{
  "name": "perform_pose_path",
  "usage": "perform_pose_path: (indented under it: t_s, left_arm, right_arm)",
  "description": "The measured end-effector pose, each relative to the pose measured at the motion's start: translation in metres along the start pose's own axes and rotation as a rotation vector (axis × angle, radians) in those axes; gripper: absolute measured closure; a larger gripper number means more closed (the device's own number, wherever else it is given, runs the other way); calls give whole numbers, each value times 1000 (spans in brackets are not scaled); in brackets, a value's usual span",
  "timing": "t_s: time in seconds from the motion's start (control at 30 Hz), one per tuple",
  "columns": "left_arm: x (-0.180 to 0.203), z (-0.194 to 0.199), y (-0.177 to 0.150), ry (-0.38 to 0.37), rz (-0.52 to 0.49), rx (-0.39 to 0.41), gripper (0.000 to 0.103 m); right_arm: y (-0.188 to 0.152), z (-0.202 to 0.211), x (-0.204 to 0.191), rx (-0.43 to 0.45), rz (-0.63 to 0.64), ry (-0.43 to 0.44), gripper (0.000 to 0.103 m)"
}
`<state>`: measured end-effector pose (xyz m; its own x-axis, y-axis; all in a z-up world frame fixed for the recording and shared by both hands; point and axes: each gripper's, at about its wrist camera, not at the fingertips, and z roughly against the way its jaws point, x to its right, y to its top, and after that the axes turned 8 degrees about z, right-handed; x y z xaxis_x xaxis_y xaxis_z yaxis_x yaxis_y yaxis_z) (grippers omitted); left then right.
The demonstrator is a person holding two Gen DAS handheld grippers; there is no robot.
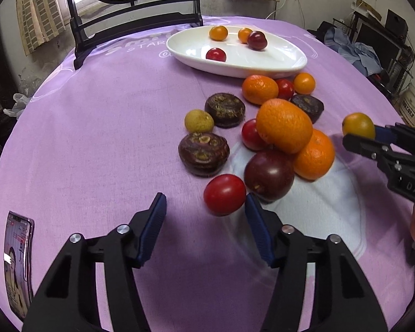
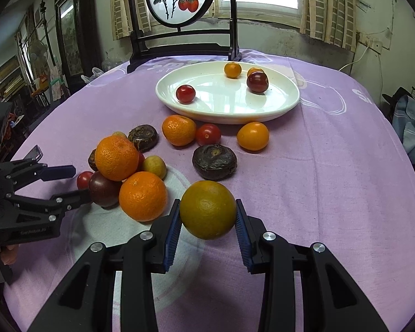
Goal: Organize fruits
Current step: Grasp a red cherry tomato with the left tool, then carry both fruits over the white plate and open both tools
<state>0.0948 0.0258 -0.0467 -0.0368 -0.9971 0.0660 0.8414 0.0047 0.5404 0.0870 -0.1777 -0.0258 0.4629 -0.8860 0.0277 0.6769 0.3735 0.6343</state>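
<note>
A white oval plate [image 2: 285, 108] at the back of the purple table holds several small tomatoes, red, orange and dark. In front of it lies a pile of fruit: oranges [image 2: 142, 196], dark water chestnuts [image 2: 214, 161], red tomatoes and a dark tomato [image 1: 268, 175]. My right gripper [image 2: 207, 221] is shut on a yellow-green round fruit [image 2: 207, 209] and holds it above the cloth; it also shows in the left wrist view [image 1: 358, 126]. My left gripper [image 1: 206, 207] is open, with a red tomato [image 1: 224, 193] just ahead between its fingertips.
A black wooden screen stand [image 2: 179, 47] with a painted round panel stands behind the plate. A phone [image 1: 18, 260] lies on the cloth at my near left. The purple tablecloth [image 2: 332, 166] covers a round table with edges on all sides.
</note>
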Motion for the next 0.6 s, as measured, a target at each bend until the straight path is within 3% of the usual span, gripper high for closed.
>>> perform_pose_path:
  t_s: [0.27, 0.4, 0.6]
  left_arm:
    - [5, -7, 1, 1, -25, -10, 49]
    - [12, -9, 6, -25, -28, -14, 72]
    - [11, 2, 2, -21, -15, 9, 73]
  right_arm:
    - [0, -1, -4, -4, 17, 4, 65]
    - [-1, -2, -3, -8, 16, 6, 65]
    - [0, 5, -4, 23, 15, 25, 65]
